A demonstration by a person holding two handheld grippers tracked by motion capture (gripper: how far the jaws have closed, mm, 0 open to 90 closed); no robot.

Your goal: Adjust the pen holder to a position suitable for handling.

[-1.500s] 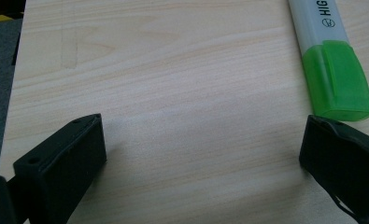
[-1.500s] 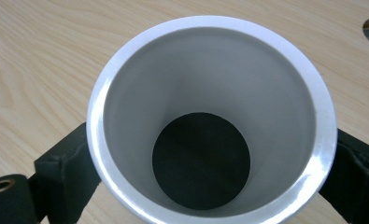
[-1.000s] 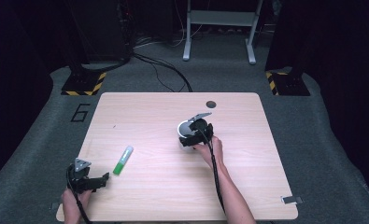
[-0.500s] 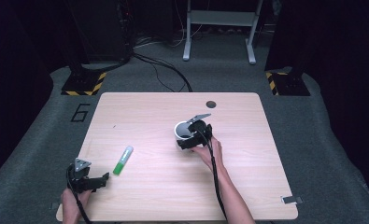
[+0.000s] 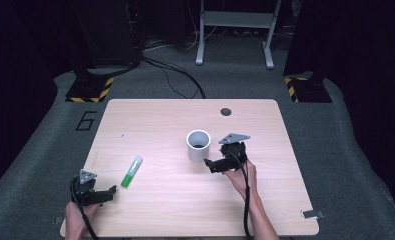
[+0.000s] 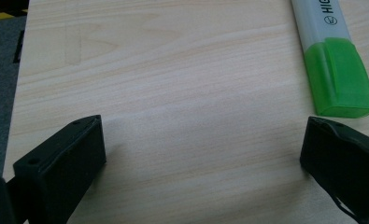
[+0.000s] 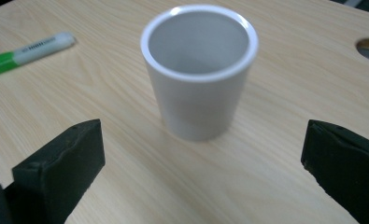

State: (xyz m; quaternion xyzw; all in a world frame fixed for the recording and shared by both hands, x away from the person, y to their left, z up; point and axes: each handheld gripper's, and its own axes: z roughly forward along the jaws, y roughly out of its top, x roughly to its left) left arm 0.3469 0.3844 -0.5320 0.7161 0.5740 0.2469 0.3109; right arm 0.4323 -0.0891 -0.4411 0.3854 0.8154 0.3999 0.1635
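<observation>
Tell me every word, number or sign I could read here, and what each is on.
"HIG", cut off by the picture's edge: on the highlighter, beside a small round logo.
"6": painted on the grey floor left of the table.
Print on the highlighter in the right gripper view: too blurred to read.

Two black plastic handheld grippers on show: the left gripper point(image 5: 110, 190) and the right gripper point(image 5: 208, 164) each carry a grey three-cornered plate on top. A black cable trails from each toward six o'clock along bare forearms, no sleeves. Close up, the blocky matte jaws each show a small screw hole.
</observation>
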